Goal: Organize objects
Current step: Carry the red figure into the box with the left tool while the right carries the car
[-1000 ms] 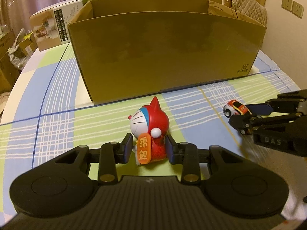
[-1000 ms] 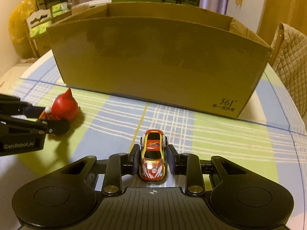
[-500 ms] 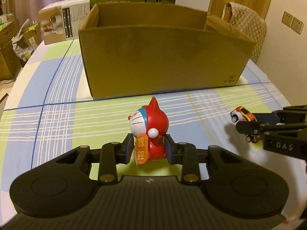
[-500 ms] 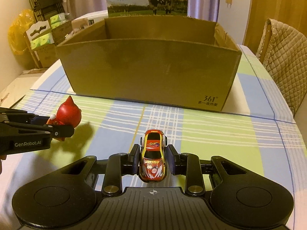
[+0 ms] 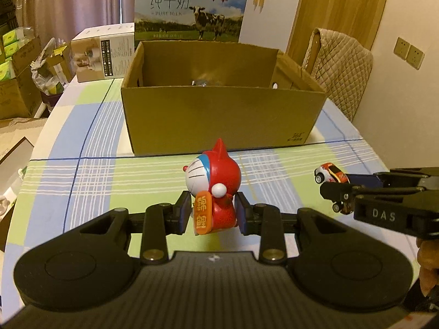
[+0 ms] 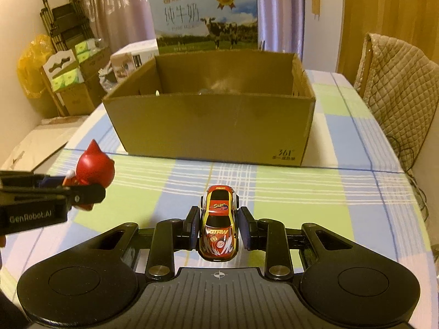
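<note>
Checked cloth in blue, green and white covers the tabletop [image 5: 82, 181], with a milk carton [image 5: 192, 8] and stacked boxes crowding the room behind. An open cardboard box [image 5: 219, 115] sits toward the far side of the tabletop, and something small and hard to make out already lies near its back wall.

Held by the left gripper [image 5: 212, 215], the red cat figurine [image 5: 216, 183] stands upright between the two closed-in pads, apparently lifted clear of the cloth, short of the box's near wall. Off to the right, the right gripper [image 6: 219, 233] is clamped on the sides of the toy car [image 6: 219, 233], its nose pointing at the box; the car also looks raised off the tabletop.

Judging by this, both pickups are done and the carry is under way. What remains is to bring each toy over the near wall, lower it inside and let go. No other loose toys show on the cloth.
</note>
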`<state>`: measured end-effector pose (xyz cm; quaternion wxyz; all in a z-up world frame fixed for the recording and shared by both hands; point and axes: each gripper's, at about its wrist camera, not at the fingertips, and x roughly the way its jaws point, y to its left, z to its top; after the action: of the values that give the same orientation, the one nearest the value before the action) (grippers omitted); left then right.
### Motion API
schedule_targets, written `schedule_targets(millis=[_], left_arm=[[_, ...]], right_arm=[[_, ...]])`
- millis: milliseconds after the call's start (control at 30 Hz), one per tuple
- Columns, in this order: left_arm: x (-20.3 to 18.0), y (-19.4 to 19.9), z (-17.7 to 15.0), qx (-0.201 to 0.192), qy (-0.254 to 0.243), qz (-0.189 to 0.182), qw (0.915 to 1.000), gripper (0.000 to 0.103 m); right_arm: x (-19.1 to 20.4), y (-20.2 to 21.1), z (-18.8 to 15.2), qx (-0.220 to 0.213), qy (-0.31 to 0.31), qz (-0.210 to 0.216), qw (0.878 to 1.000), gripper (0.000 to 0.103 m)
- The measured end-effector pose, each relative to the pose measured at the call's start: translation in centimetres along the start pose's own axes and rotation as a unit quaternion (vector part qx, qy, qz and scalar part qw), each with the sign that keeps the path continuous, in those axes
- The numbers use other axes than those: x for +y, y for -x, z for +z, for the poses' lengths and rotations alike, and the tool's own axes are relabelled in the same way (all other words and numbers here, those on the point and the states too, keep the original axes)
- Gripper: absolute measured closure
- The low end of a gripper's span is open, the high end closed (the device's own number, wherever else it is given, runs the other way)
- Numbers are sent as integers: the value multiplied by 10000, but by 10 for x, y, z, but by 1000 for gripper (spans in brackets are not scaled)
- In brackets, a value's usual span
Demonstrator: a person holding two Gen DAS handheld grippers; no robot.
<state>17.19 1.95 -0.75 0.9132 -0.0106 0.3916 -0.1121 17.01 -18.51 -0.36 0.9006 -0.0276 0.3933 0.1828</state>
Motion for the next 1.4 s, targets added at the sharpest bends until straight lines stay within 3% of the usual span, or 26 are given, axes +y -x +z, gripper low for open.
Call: schedule_targets(millis=[600,1400], left_arm=[[-21,60,11,-323,-21,-138,9994,74],[-9,33,73,-156,-32,57,9999,74]], right_arm=[[4,72,20,-394,-7,-29,9992,76],[-23,36,84,-353,221,226,9989,76]])
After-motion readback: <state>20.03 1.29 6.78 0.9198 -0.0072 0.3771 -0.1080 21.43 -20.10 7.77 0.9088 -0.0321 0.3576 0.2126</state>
